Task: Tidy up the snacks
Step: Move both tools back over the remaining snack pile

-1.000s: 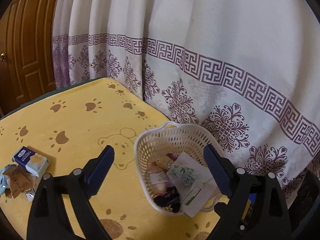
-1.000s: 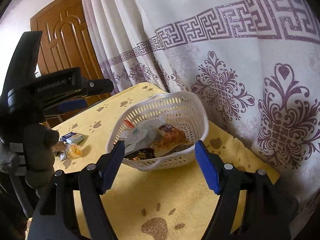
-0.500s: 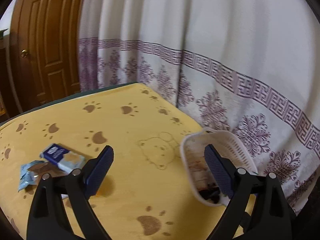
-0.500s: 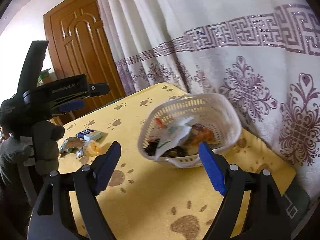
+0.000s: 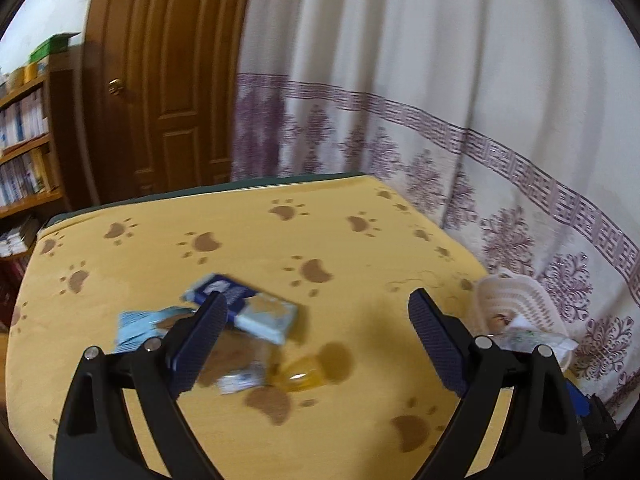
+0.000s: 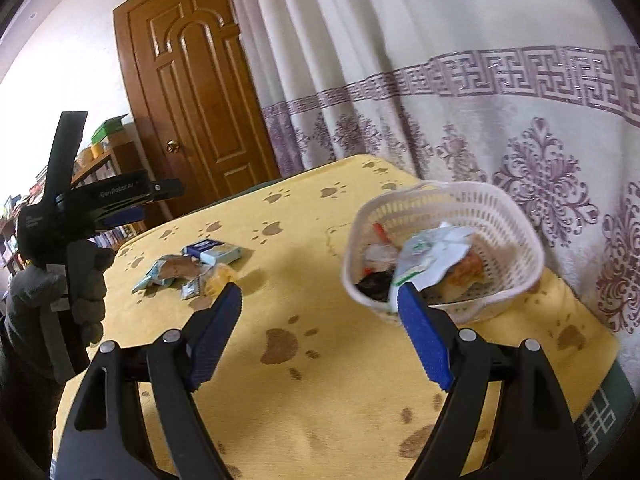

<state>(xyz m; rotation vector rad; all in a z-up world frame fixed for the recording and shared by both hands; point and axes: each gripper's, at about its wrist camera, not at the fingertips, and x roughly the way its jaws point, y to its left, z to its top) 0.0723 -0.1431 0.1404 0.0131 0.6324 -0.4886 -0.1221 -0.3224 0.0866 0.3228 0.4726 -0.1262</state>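
Yellow paw-print bench (image 6: 320, 400) carries loose snacks (image 6: 192, 268) at its left and a white basket (image 6: 516, 240) of snacks by the curtain (image 6: 440, 60). Both hand-held grippers, left (image 5: 316, 336) and right (image 6: 320, 320), gape empty.

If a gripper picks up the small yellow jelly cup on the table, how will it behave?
The yellow jelly cup looks rounded and glossy, so it may slip or roll. It seems small, probably light. Its clear plastic could dent under hard squeezing.
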